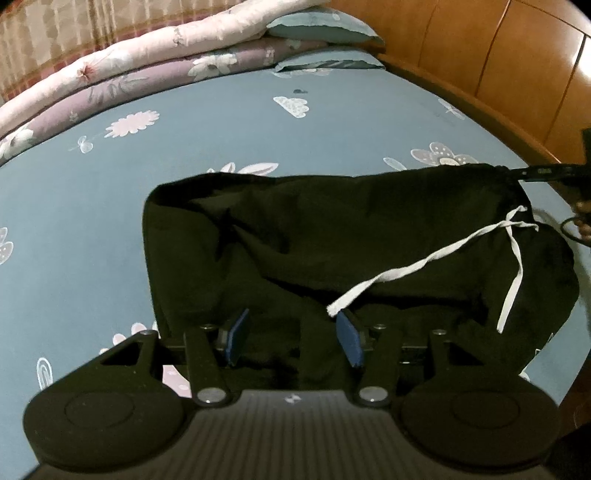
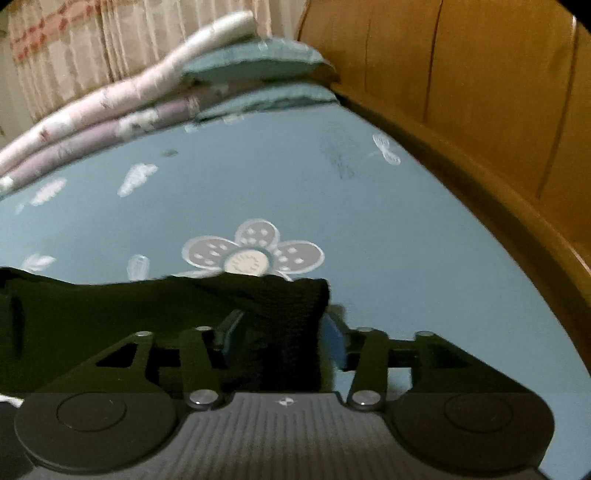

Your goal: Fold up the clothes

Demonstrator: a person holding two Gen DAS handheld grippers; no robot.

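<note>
One black garment (image 1: 332,240), apparently drawstring shorts or trousers, lies on the blue flowered bedsheet (image 1: 221,147), filling the centre and right of the left wrist view. One white drawstring (image 1: 413,264) with two loose ends trails across it from the right of the frame toward the lower centre. The left gripper (image 1: 293,338) sits at the bottom centre of that view with its two blue pads (image 1: 349,338) spread apart over the cloth; black fabric lies between them, but they are not pressed together, so the grip is released. In the right wrist view the right gripper (image 2: 280,332) is at the lower centre, its two fingers clamped on a corner of the garment (image 2: 280,306), which rises between them. Part of the right gripper (image 1: 546,171) also shows at the right edge of the left wrist view, at the garment's upper right corner. In the upper left of both views lie two rolled quilts (image 1: 129,70) and two teal pillows (image 1: 325,26) stacked on them; the wooden bed frame (image 1: 480,55) curves along the upper right.
</note>
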